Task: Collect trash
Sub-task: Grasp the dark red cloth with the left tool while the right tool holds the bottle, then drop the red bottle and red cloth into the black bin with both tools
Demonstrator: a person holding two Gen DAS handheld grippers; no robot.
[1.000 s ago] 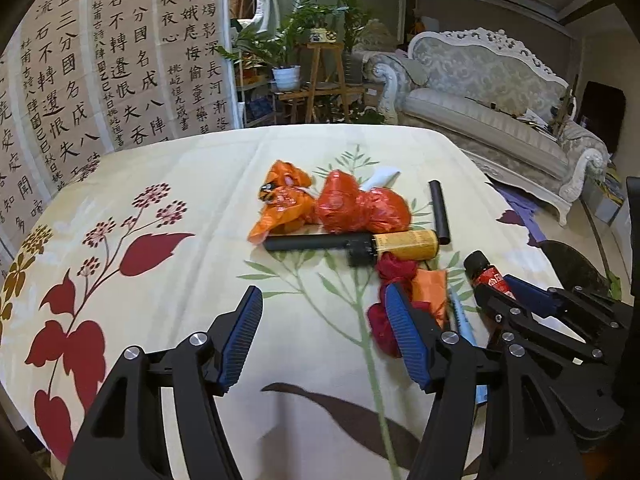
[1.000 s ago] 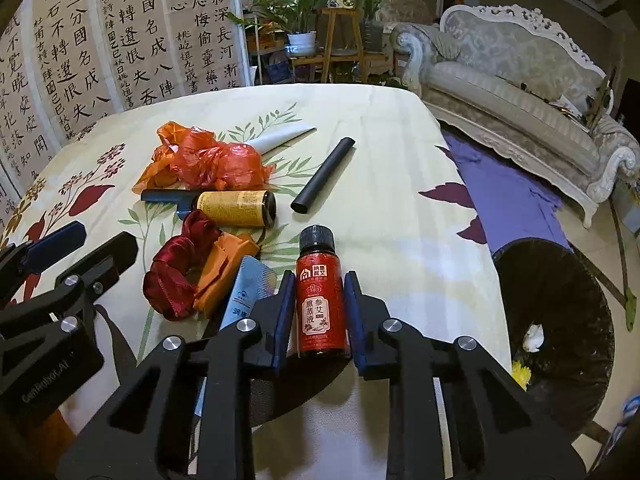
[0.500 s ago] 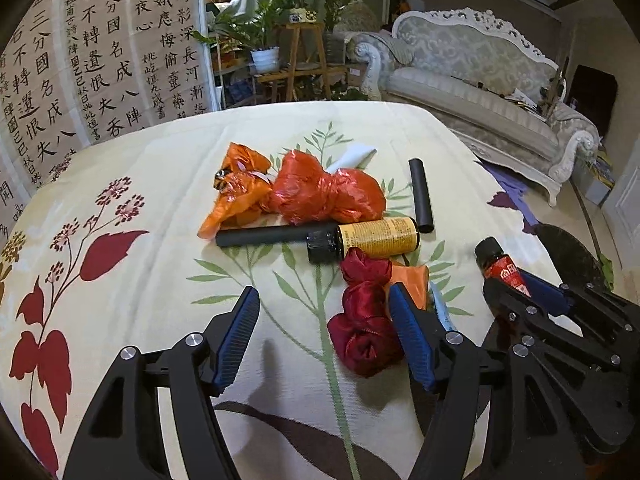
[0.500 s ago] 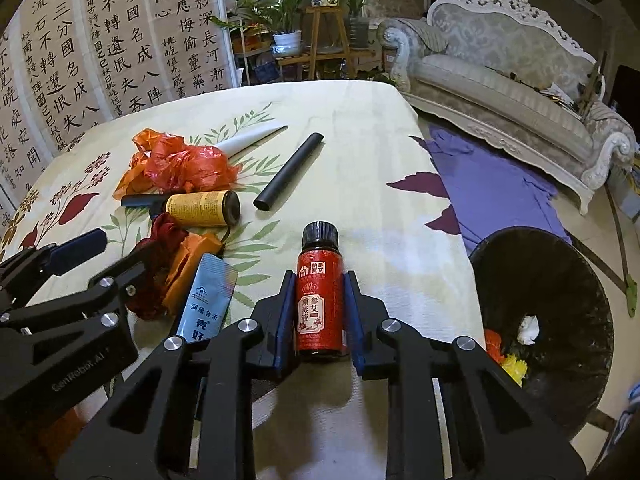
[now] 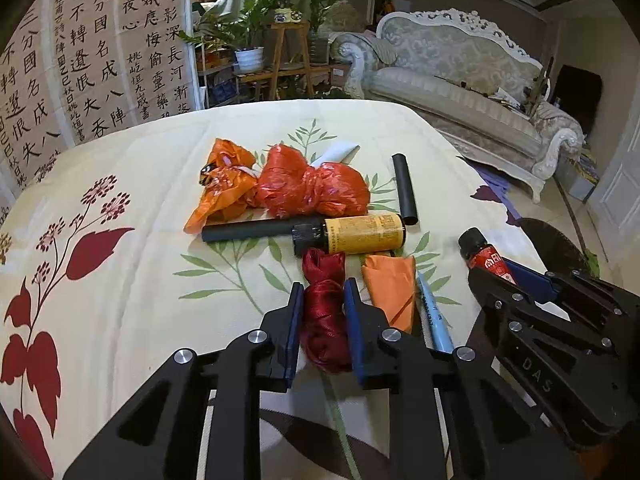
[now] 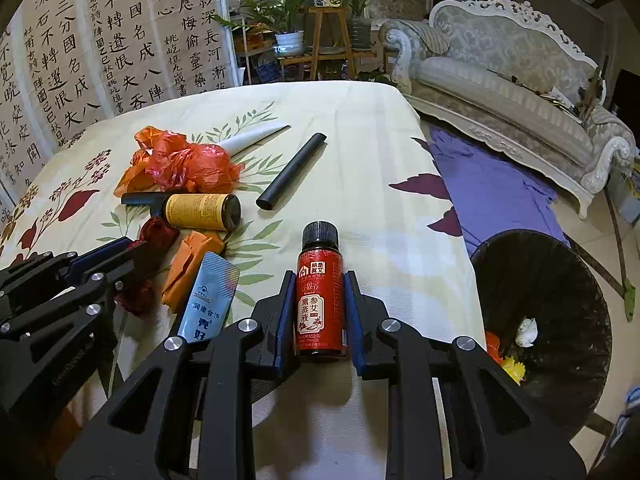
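Clamping dark red ribbon bundle on tablecloth, left gripper jaws just closed; right gripper pinches red bottle, both likely bound for black bin beside table.

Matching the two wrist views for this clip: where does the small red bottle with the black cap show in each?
Left wrist: the red bottle is at right of centre, held in the right gripper.
Right wrist: bottom centre, between the gripper's pads.
Shared landmark: the yellow-labelled roll.
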